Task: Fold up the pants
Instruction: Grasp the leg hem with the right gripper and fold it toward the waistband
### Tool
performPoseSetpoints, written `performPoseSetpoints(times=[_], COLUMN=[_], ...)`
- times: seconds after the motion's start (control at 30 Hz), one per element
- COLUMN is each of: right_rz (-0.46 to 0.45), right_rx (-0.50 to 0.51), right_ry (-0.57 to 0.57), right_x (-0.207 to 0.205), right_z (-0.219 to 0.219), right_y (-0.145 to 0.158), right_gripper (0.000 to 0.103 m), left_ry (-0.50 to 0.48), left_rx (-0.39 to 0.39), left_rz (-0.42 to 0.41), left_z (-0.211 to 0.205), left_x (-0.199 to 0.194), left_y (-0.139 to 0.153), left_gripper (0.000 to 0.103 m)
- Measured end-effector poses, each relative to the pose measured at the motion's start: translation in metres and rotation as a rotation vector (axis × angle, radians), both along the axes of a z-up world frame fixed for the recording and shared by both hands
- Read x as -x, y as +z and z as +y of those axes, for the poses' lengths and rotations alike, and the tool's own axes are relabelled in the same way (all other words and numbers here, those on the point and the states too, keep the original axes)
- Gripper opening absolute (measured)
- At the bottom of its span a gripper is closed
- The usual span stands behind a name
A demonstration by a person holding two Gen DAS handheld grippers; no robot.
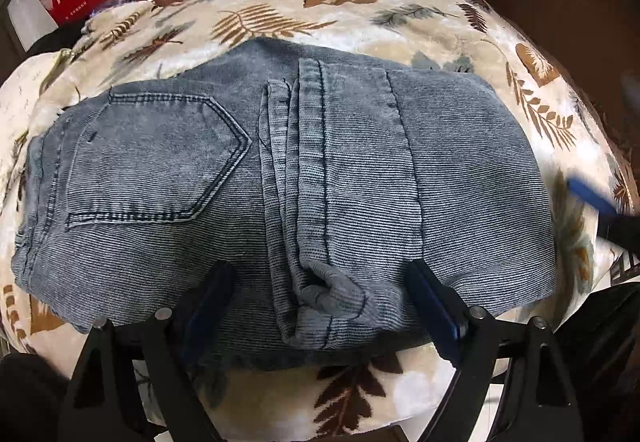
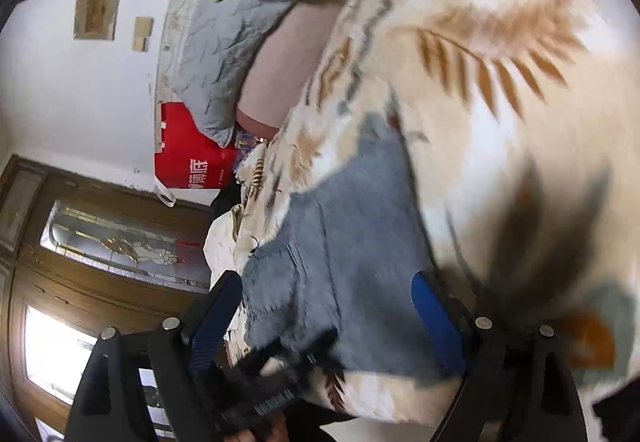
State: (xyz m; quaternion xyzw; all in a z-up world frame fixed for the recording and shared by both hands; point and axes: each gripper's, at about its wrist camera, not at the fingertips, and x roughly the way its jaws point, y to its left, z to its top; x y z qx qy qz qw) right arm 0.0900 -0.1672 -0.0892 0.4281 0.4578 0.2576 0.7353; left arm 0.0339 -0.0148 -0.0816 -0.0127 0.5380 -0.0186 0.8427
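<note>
Left claw [image 1: 320, 306] gapes over folded pants [image 1: 280, 178] on blanket [image 1: 360, 14].

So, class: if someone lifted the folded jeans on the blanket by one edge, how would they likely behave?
The folded jeans would probably sag and unfold, since they lie as loose stacked layers with a puckered seam. They look fairly heavy for their size: thick ribbed denim, several layers deep. They are unlikely to slide freely, as the leaf-print blanket beneath looks plush.
</note>
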Motion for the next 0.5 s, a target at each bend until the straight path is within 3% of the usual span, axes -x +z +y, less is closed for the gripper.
performPoseSetpoints(times=[0.13,0.2,0.27,0.3,0.5], right_rz=[-0.02,0.033,0.174,0.166,0.03], right_rx=[-0.062,-0.037,0.004,-0.006,-0.013], right_ry=[0.052,0.069,0.088,0.081,0.094], right_x=[-0.056,-0.084,-0.111,-0.113,-0.104], right_z=[0.015,0.024,0.034,0.034,0.033], right_y=[0.011,-0.007,-0.05,-0.051,0.006], right_gripper=[0.089,0.093,0.093,0.093,0.094], left_ry=[-0.007,-0.007,-0.014,-0.018,-0.021], left_rx=[0.012,0.012,0.009,0.012,0.01], left_rz=[-0.006,-0.012,-0.019,-0.022,-0.04], left_z=[0.004,0.001,0.002,0.003,0.0], left_x=[0.0,0.002,0.007,0.007,0.009], left_y=[-0.001,0.002,0.002,0.003,0.002], left_gripper=[0.09,0.09,0.09,0.09,0.09])
